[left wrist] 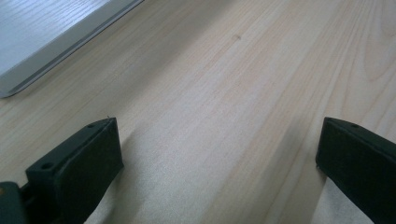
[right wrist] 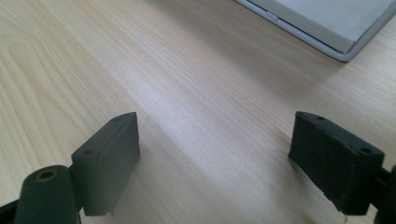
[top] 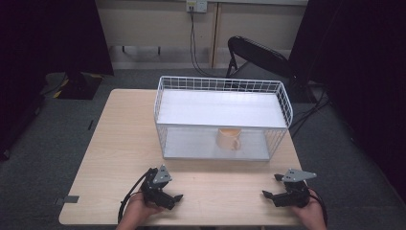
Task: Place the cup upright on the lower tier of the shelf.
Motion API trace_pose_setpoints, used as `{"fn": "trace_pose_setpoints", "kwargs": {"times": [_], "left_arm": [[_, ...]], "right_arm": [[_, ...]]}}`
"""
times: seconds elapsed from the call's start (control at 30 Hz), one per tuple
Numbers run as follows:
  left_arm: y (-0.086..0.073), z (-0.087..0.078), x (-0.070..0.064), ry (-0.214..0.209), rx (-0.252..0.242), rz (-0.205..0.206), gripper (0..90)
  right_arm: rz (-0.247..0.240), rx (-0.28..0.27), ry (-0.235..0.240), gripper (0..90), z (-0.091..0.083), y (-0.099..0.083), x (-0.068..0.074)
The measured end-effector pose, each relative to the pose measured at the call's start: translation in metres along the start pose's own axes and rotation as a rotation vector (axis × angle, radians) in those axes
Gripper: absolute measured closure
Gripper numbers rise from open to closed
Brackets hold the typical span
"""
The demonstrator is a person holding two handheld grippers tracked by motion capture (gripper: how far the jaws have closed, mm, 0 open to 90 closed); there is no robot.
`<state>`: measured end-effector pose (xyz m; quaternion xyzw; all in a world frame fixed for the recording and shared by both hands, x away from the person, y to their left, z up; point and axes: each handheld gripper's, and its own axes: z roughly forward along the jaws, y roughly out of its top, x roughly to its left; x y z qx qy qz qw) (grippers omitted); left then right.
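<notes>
A pale orange mug [top: 228, 138] stands on the lower shelf of a white wire rack [top: 222, 84], under its flat upper shelf. My left gripper [top: 168, 188] rests low over the table's front edge, left of centre. It is open, and the left gripper view has bare wood between the jaws of that gripper [left wrist: 217, 154]. At the front right my right gripper [top: 271, 186] is open too. Its own view has the right gripper [right wrist: 217, 149] with jaws wide apart over bare wood. Both are well short of the rack.
The light wooden table [top: 124, 139] carries the rack at its far middle. The rack's white base plate [left wrist: 46, 37] cuts the top left corner of the left gripper view, and the base plate [right wrist: 327, 18] lies at top right in the right gripper view. A black folding chair [top: 258, 55] stands behind the table.
</notes>
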<state>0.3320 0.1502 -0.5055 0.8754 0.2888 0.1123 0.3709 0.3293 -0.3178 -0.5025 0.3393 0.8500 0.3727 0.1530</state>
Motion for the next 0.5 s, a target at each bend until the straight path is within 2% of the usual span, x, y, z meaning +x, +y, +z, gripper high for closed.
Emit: {"fn": "trace_pose_setpoints", "kwargs": {"times": [0.5], "left_arm": [[-0.0002, 0.0004, -0.0002, 0.002, -0.004, -0.001, 0.0]], "right_arm": [[0.004, 0.006, -0.004, 12.7, 0.0013, 0.0008, -0.0011]]}}
